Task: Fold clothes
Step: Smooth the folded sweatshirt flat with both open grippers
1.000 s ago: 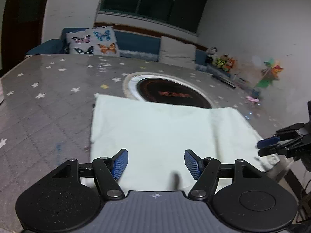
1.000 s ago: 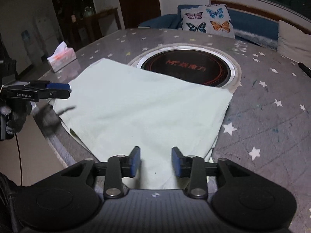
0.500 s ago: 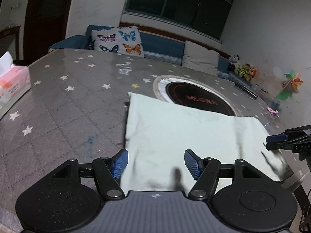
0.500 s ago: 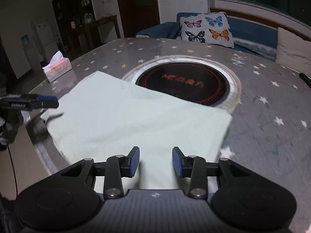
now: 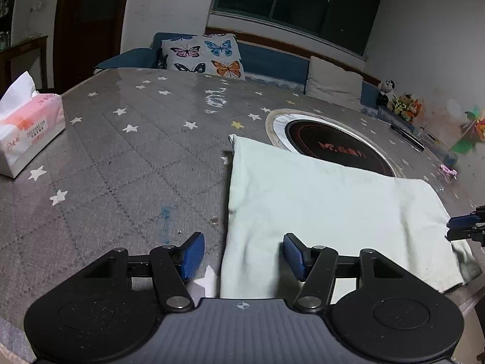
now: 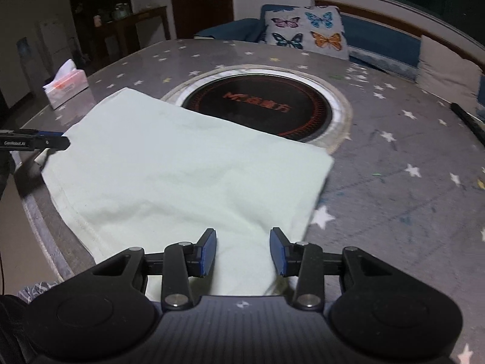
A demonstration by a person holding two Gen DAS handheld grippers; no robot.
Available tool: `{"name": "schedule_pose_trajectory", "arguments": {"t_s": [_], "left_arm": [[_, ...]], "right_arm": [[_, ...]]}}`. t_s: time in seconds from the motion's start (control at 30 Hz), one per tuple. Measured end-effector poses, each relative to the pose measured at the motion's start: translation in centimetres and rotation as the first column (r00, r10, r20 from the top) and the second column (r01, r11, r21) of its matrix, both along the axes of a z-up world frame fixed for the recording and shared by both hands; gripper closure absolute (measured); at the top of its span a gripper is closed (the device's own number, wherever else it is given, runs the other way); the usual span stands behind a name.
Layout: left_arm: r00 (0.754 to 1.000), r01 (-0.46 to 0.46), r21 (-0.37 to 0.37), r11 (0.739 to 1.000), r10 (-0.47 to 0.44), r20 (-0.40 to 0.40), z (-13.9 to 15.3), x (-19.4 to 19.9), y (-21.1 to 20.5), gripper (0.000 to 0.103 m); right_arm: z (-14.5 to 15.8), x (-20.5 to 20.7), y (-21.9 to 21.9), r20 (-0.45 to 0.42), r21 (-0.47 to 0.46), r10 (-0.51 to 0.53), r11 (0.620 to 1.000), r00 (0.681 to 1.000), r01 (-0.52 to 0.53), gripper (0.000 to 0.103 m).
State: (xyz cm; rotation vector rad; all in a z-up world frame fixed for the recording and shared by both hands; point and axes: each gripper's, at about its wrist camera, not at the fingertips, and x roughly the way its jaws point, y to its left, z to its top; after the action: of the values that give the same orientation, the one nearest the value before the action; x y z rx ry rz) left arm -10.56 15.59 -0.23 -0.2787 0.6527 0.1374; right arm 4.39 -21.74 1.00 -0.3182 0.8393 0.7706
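Note:
A pale green folded cloth [image 5: 327, 206] [image 6: 182, 176] lies flat near the round table's front edge, its far side partly over the dark round hob. My left gripper [image 5: 242, 257] hovers over the cloth's left near corner; its jaws are closing, with the cloth's left edge below and between them but no pad pressing on it. My right gripper [image 6: 243, 250] stands open just above the cloth's right near corner, gripping nothing. Each gripper shows at the edge of the other view: the right gripper [image 5: 463, 227] and the left gripper [image 6: 36, 141].
The table [image 5: 121, 166] has a grey star-patterned cover. A dark round hob [image 6: 257, 106] sits in its middle. A pink tissue box [image 5: 27, 127] stands at the left. A butterfly cushion [image 6: 306, 30] and sofa lie behind. Toys [image 5: 403, 106] and a pen sit far right.
The left wrist view has swung left, bringing the tissue box into sight, and the cloth's left edge now lies between its jaws, which stand slightly narrower. The right gripper barely shifted.

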Motion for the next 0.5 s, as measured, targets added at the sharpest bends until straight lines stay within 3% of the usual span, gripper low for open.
{"name": "schedule_pose_trajectory", "arguments": {"t_s": [0.13, 0.2, 0.37, 0.5], "left_arm": [[0.999, -0.008, 0.003, 1.0, 0.008, 0.038, 1.3, -0.2, -0.5, 0.041], [0.999, 0.006, 0.013, 1.0, -0.007, 0.046, 1.8, 0.0, -1.1, 0.035], [0.999, 0.039, 0.038, 0.999, -0.04, 0.032, 1.7, 1.3, -2.6, 0.025], [0.999, 0.046, 0.068, 0.997, -0.047, 0.013, 1.1, 2.1, -3.1, 0.025]], "right_arm": [[1.1, -0.7, 1.4, 0.024, 0.028, 0.052, 0.998, 0.998, -0.052, 0.063], [1.2, -0.9, 2.8, 0.025, 0.048, 0.094, 0.994, 0.995, -0.095, 0.059], [0.4, -1.1, 6.0, 0.026, 0.048, 0.16, 0.986, 0.987, -0.161, 0.055], [-0.5, -1.3, 7.5, 0.022, 0.038, 0.179, 0.983, 0.984, -0.18, 0.05]]}}
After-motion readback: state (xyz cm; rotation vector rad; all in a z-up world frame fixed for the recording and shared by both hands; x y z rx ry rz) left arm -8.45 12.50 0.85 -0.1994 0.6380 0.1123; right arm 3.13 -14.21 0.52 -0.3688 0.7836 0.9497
